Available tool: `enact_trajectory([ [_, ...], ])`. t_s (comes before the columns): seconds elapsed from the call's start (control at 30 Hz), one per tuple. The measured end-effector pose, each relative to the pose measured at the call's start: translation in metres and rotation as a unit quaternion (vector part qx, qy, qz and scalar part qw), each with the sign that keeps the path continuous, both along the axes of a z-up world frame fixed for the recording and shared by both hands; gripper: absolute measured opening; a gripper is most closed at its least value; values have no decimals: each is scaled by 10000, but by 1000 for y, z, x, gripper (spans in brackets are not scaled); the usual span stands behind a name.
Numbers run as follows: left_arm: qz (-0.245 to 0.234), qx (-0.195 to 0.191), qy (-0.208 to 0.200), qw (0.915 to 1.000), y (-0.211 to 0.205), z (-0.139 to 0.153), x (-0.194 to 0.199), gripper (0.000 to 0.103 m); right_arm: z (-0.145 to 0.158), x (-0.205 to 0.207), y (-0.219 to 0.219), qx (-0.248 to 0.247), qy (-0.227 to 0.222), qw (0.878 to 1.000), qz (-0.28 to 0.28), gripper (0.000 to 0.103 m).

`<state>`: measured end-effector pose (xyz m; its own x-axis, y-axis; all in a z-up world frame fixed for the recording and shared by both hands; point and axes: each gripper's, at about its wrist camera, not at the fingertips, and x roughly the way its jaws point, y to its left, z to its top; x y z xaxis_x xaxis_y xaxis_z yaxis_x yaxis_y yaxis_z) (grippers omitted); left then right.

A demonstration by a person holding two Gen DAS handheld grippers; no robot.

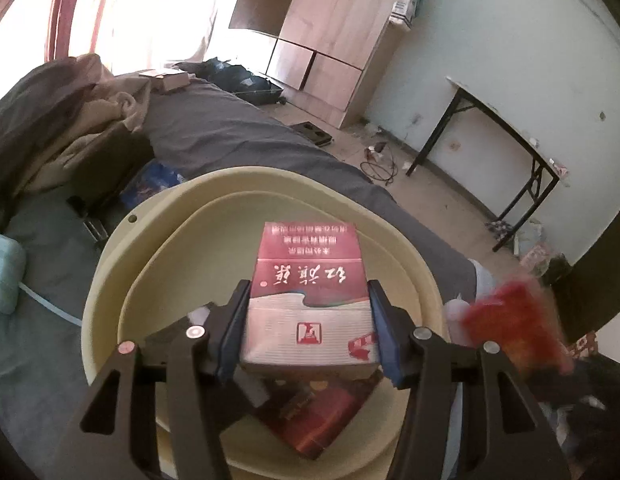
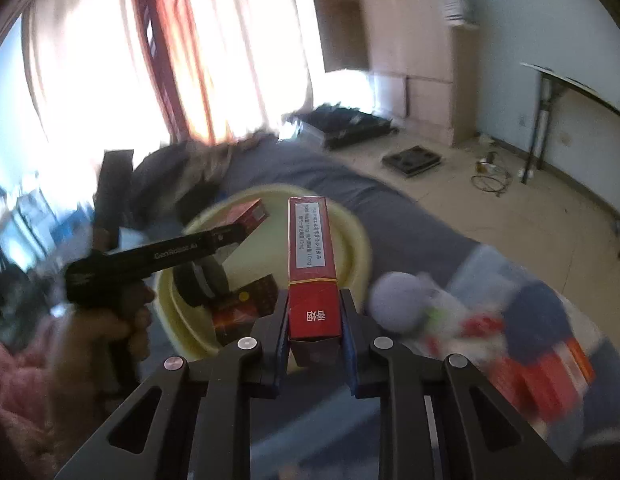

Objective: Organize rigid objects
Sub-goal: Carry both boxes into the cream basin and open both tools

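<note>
My left gripper [image 1: 308,312] is shut on a red and white cigarette pack [image 1: 308,292], held flat above a cream plastic basin [image 1: 110,280] on the bed. A dark red box [image 1: 322,412] lies in the basin under it. My right gripper [image 2: 314,320] is shut on a red cigarette pack [image 2: 312,264], held on its narrow edge just right of the basin [image 2: 356,240]. In the right wrist view the left gripper [image 2: 230,236] reaches over the basin with its pack [image 2: 250,214]. The right gripper's pack shows blurred in the left wrist view [image 1: 514,328].
The basin sits on a grey bedsheet [image 1: 214,132] with crumpled blankets [image 1: 70,120] behind. A blurred pile of colourful items [image 2: 510,332] lies right of the basin. A folding table [image 1: 506,128] and a wooden wardrobe [image 1: 330,32] stand by the wall. Cables lie on the floor [image 1: 380,168].
</note>
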<state>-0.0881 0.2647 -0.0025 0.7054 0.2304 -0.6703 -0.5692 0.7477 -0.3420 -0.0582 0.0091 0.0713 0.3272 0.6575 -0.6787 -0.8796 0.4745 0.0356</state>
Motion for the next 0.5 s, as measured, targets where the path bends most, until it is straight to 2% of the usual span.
enact_trajectory([
  [0.17,14,-91,53,9999,1,-1,-2,57,-26,8,67,-654,-148,9977,45,21],
  [0.27,-2,-46,159,9999,0,-3,2,57,-35,13,95,-805,-117,9967,79,21],
  [0.5,-49,-4,243,9997,-2,-6,7,57,-51,21,123,-980,-170,9950,58,21],
])
